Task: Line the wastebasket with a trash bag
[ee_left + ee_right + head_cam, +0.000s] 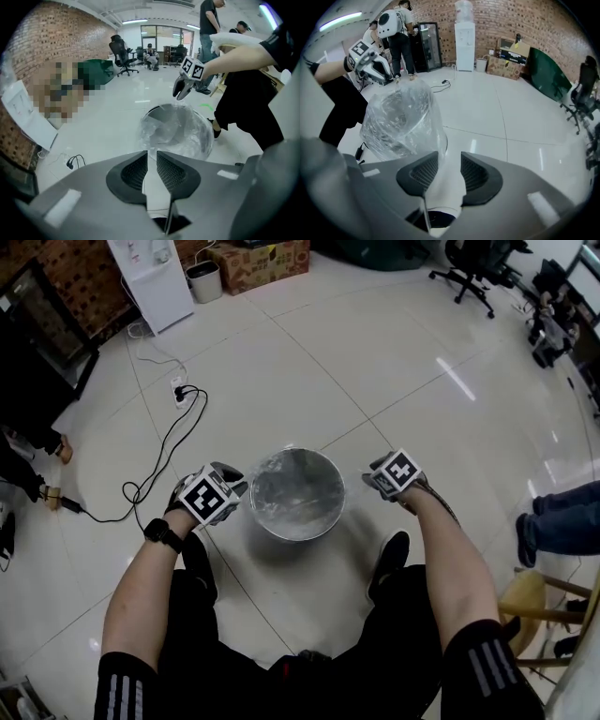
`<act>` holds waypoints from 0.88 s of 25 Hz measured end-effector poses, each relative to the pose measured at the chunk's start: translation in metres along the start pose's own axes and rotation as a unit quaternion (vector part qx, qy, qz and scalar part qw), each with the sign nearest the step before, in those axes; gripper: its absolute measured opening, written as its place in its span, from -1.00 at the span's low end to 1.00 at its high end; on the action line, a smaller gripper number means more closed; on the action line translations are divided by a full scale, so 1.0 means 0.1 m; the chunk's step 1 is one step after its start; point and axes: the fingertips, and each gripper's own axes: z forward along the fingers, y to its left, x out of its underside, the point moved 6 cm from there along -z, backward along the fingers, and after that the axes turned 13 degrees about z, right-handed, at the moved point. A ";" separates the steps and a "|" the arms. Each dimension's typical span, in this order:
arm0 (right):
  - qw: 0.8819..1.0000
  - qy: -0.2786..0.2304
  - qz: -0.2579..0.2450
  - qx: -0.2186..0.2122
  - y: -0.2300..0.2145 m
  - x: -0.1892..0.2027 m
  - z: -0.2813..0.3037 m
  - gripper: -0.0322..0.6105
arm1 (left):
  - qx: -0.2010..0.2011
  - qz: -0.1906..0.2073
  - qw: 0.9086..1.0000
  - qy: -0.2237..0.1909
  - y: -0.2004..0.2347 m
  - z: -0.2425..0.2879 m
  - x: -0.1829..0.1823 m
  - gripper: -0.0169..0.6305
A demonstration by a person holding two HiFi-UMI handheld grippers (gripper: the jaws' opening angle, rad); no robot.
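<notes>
A round metal wastebasket [295, 495] stands on the white floor in front of my feet, and a clear trash bag [298, 479] lines it and wraps over its rim. My left gripper [234, 489] hovers just left of the rim and my right gripper [377, 480] just right of it. In the left gripper view the bagged basket [177, 130] lies ahead, beyond the left gripper [152, 157], whose jaws stand slightly apart with only floor between them. In the right gripper view the right gripper [450, 158] is open wider beside the puffed bag [401, 122], gripping nothing.
A black cable and power strip [176, 395] lie on the floor to the left. At the back stand a water dispenser [150, 277], a small bin [204, 281] and a cardboard box [264, 261]. A wooden stool [532, 601] and a seated person's legs [562, 521] are at the right.
</notes>
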 end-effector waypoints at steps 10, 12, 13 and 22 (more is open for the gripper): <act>0.997 0.060 -0.037 -0.013 0.28 0.06 0.42 -0.40 | -0.020 0.168 0.985 -0.012 -1.13 -0.03 -0.39 -0.60; 0.997 0.059 -0.040 -0.018 0.31 0.04 0.42 -0.40 | -0.035 0.221 0.974 -0.023 -1.41 0.03 -0.52 -0.55; 0.997 0.057 -0.041 -0.021 0.32 0.04 0.41 -0.40 | -0.040 0.244 0.969 -0.027 -1.54 0.07 -0.59 -0.53; 0.998 0.056 -0.036 -0.024 0.32 0.13 0.35 -0.40 | -0.023 0.290 0.956 0.029 -1.81 0.58 -0.72 -0.53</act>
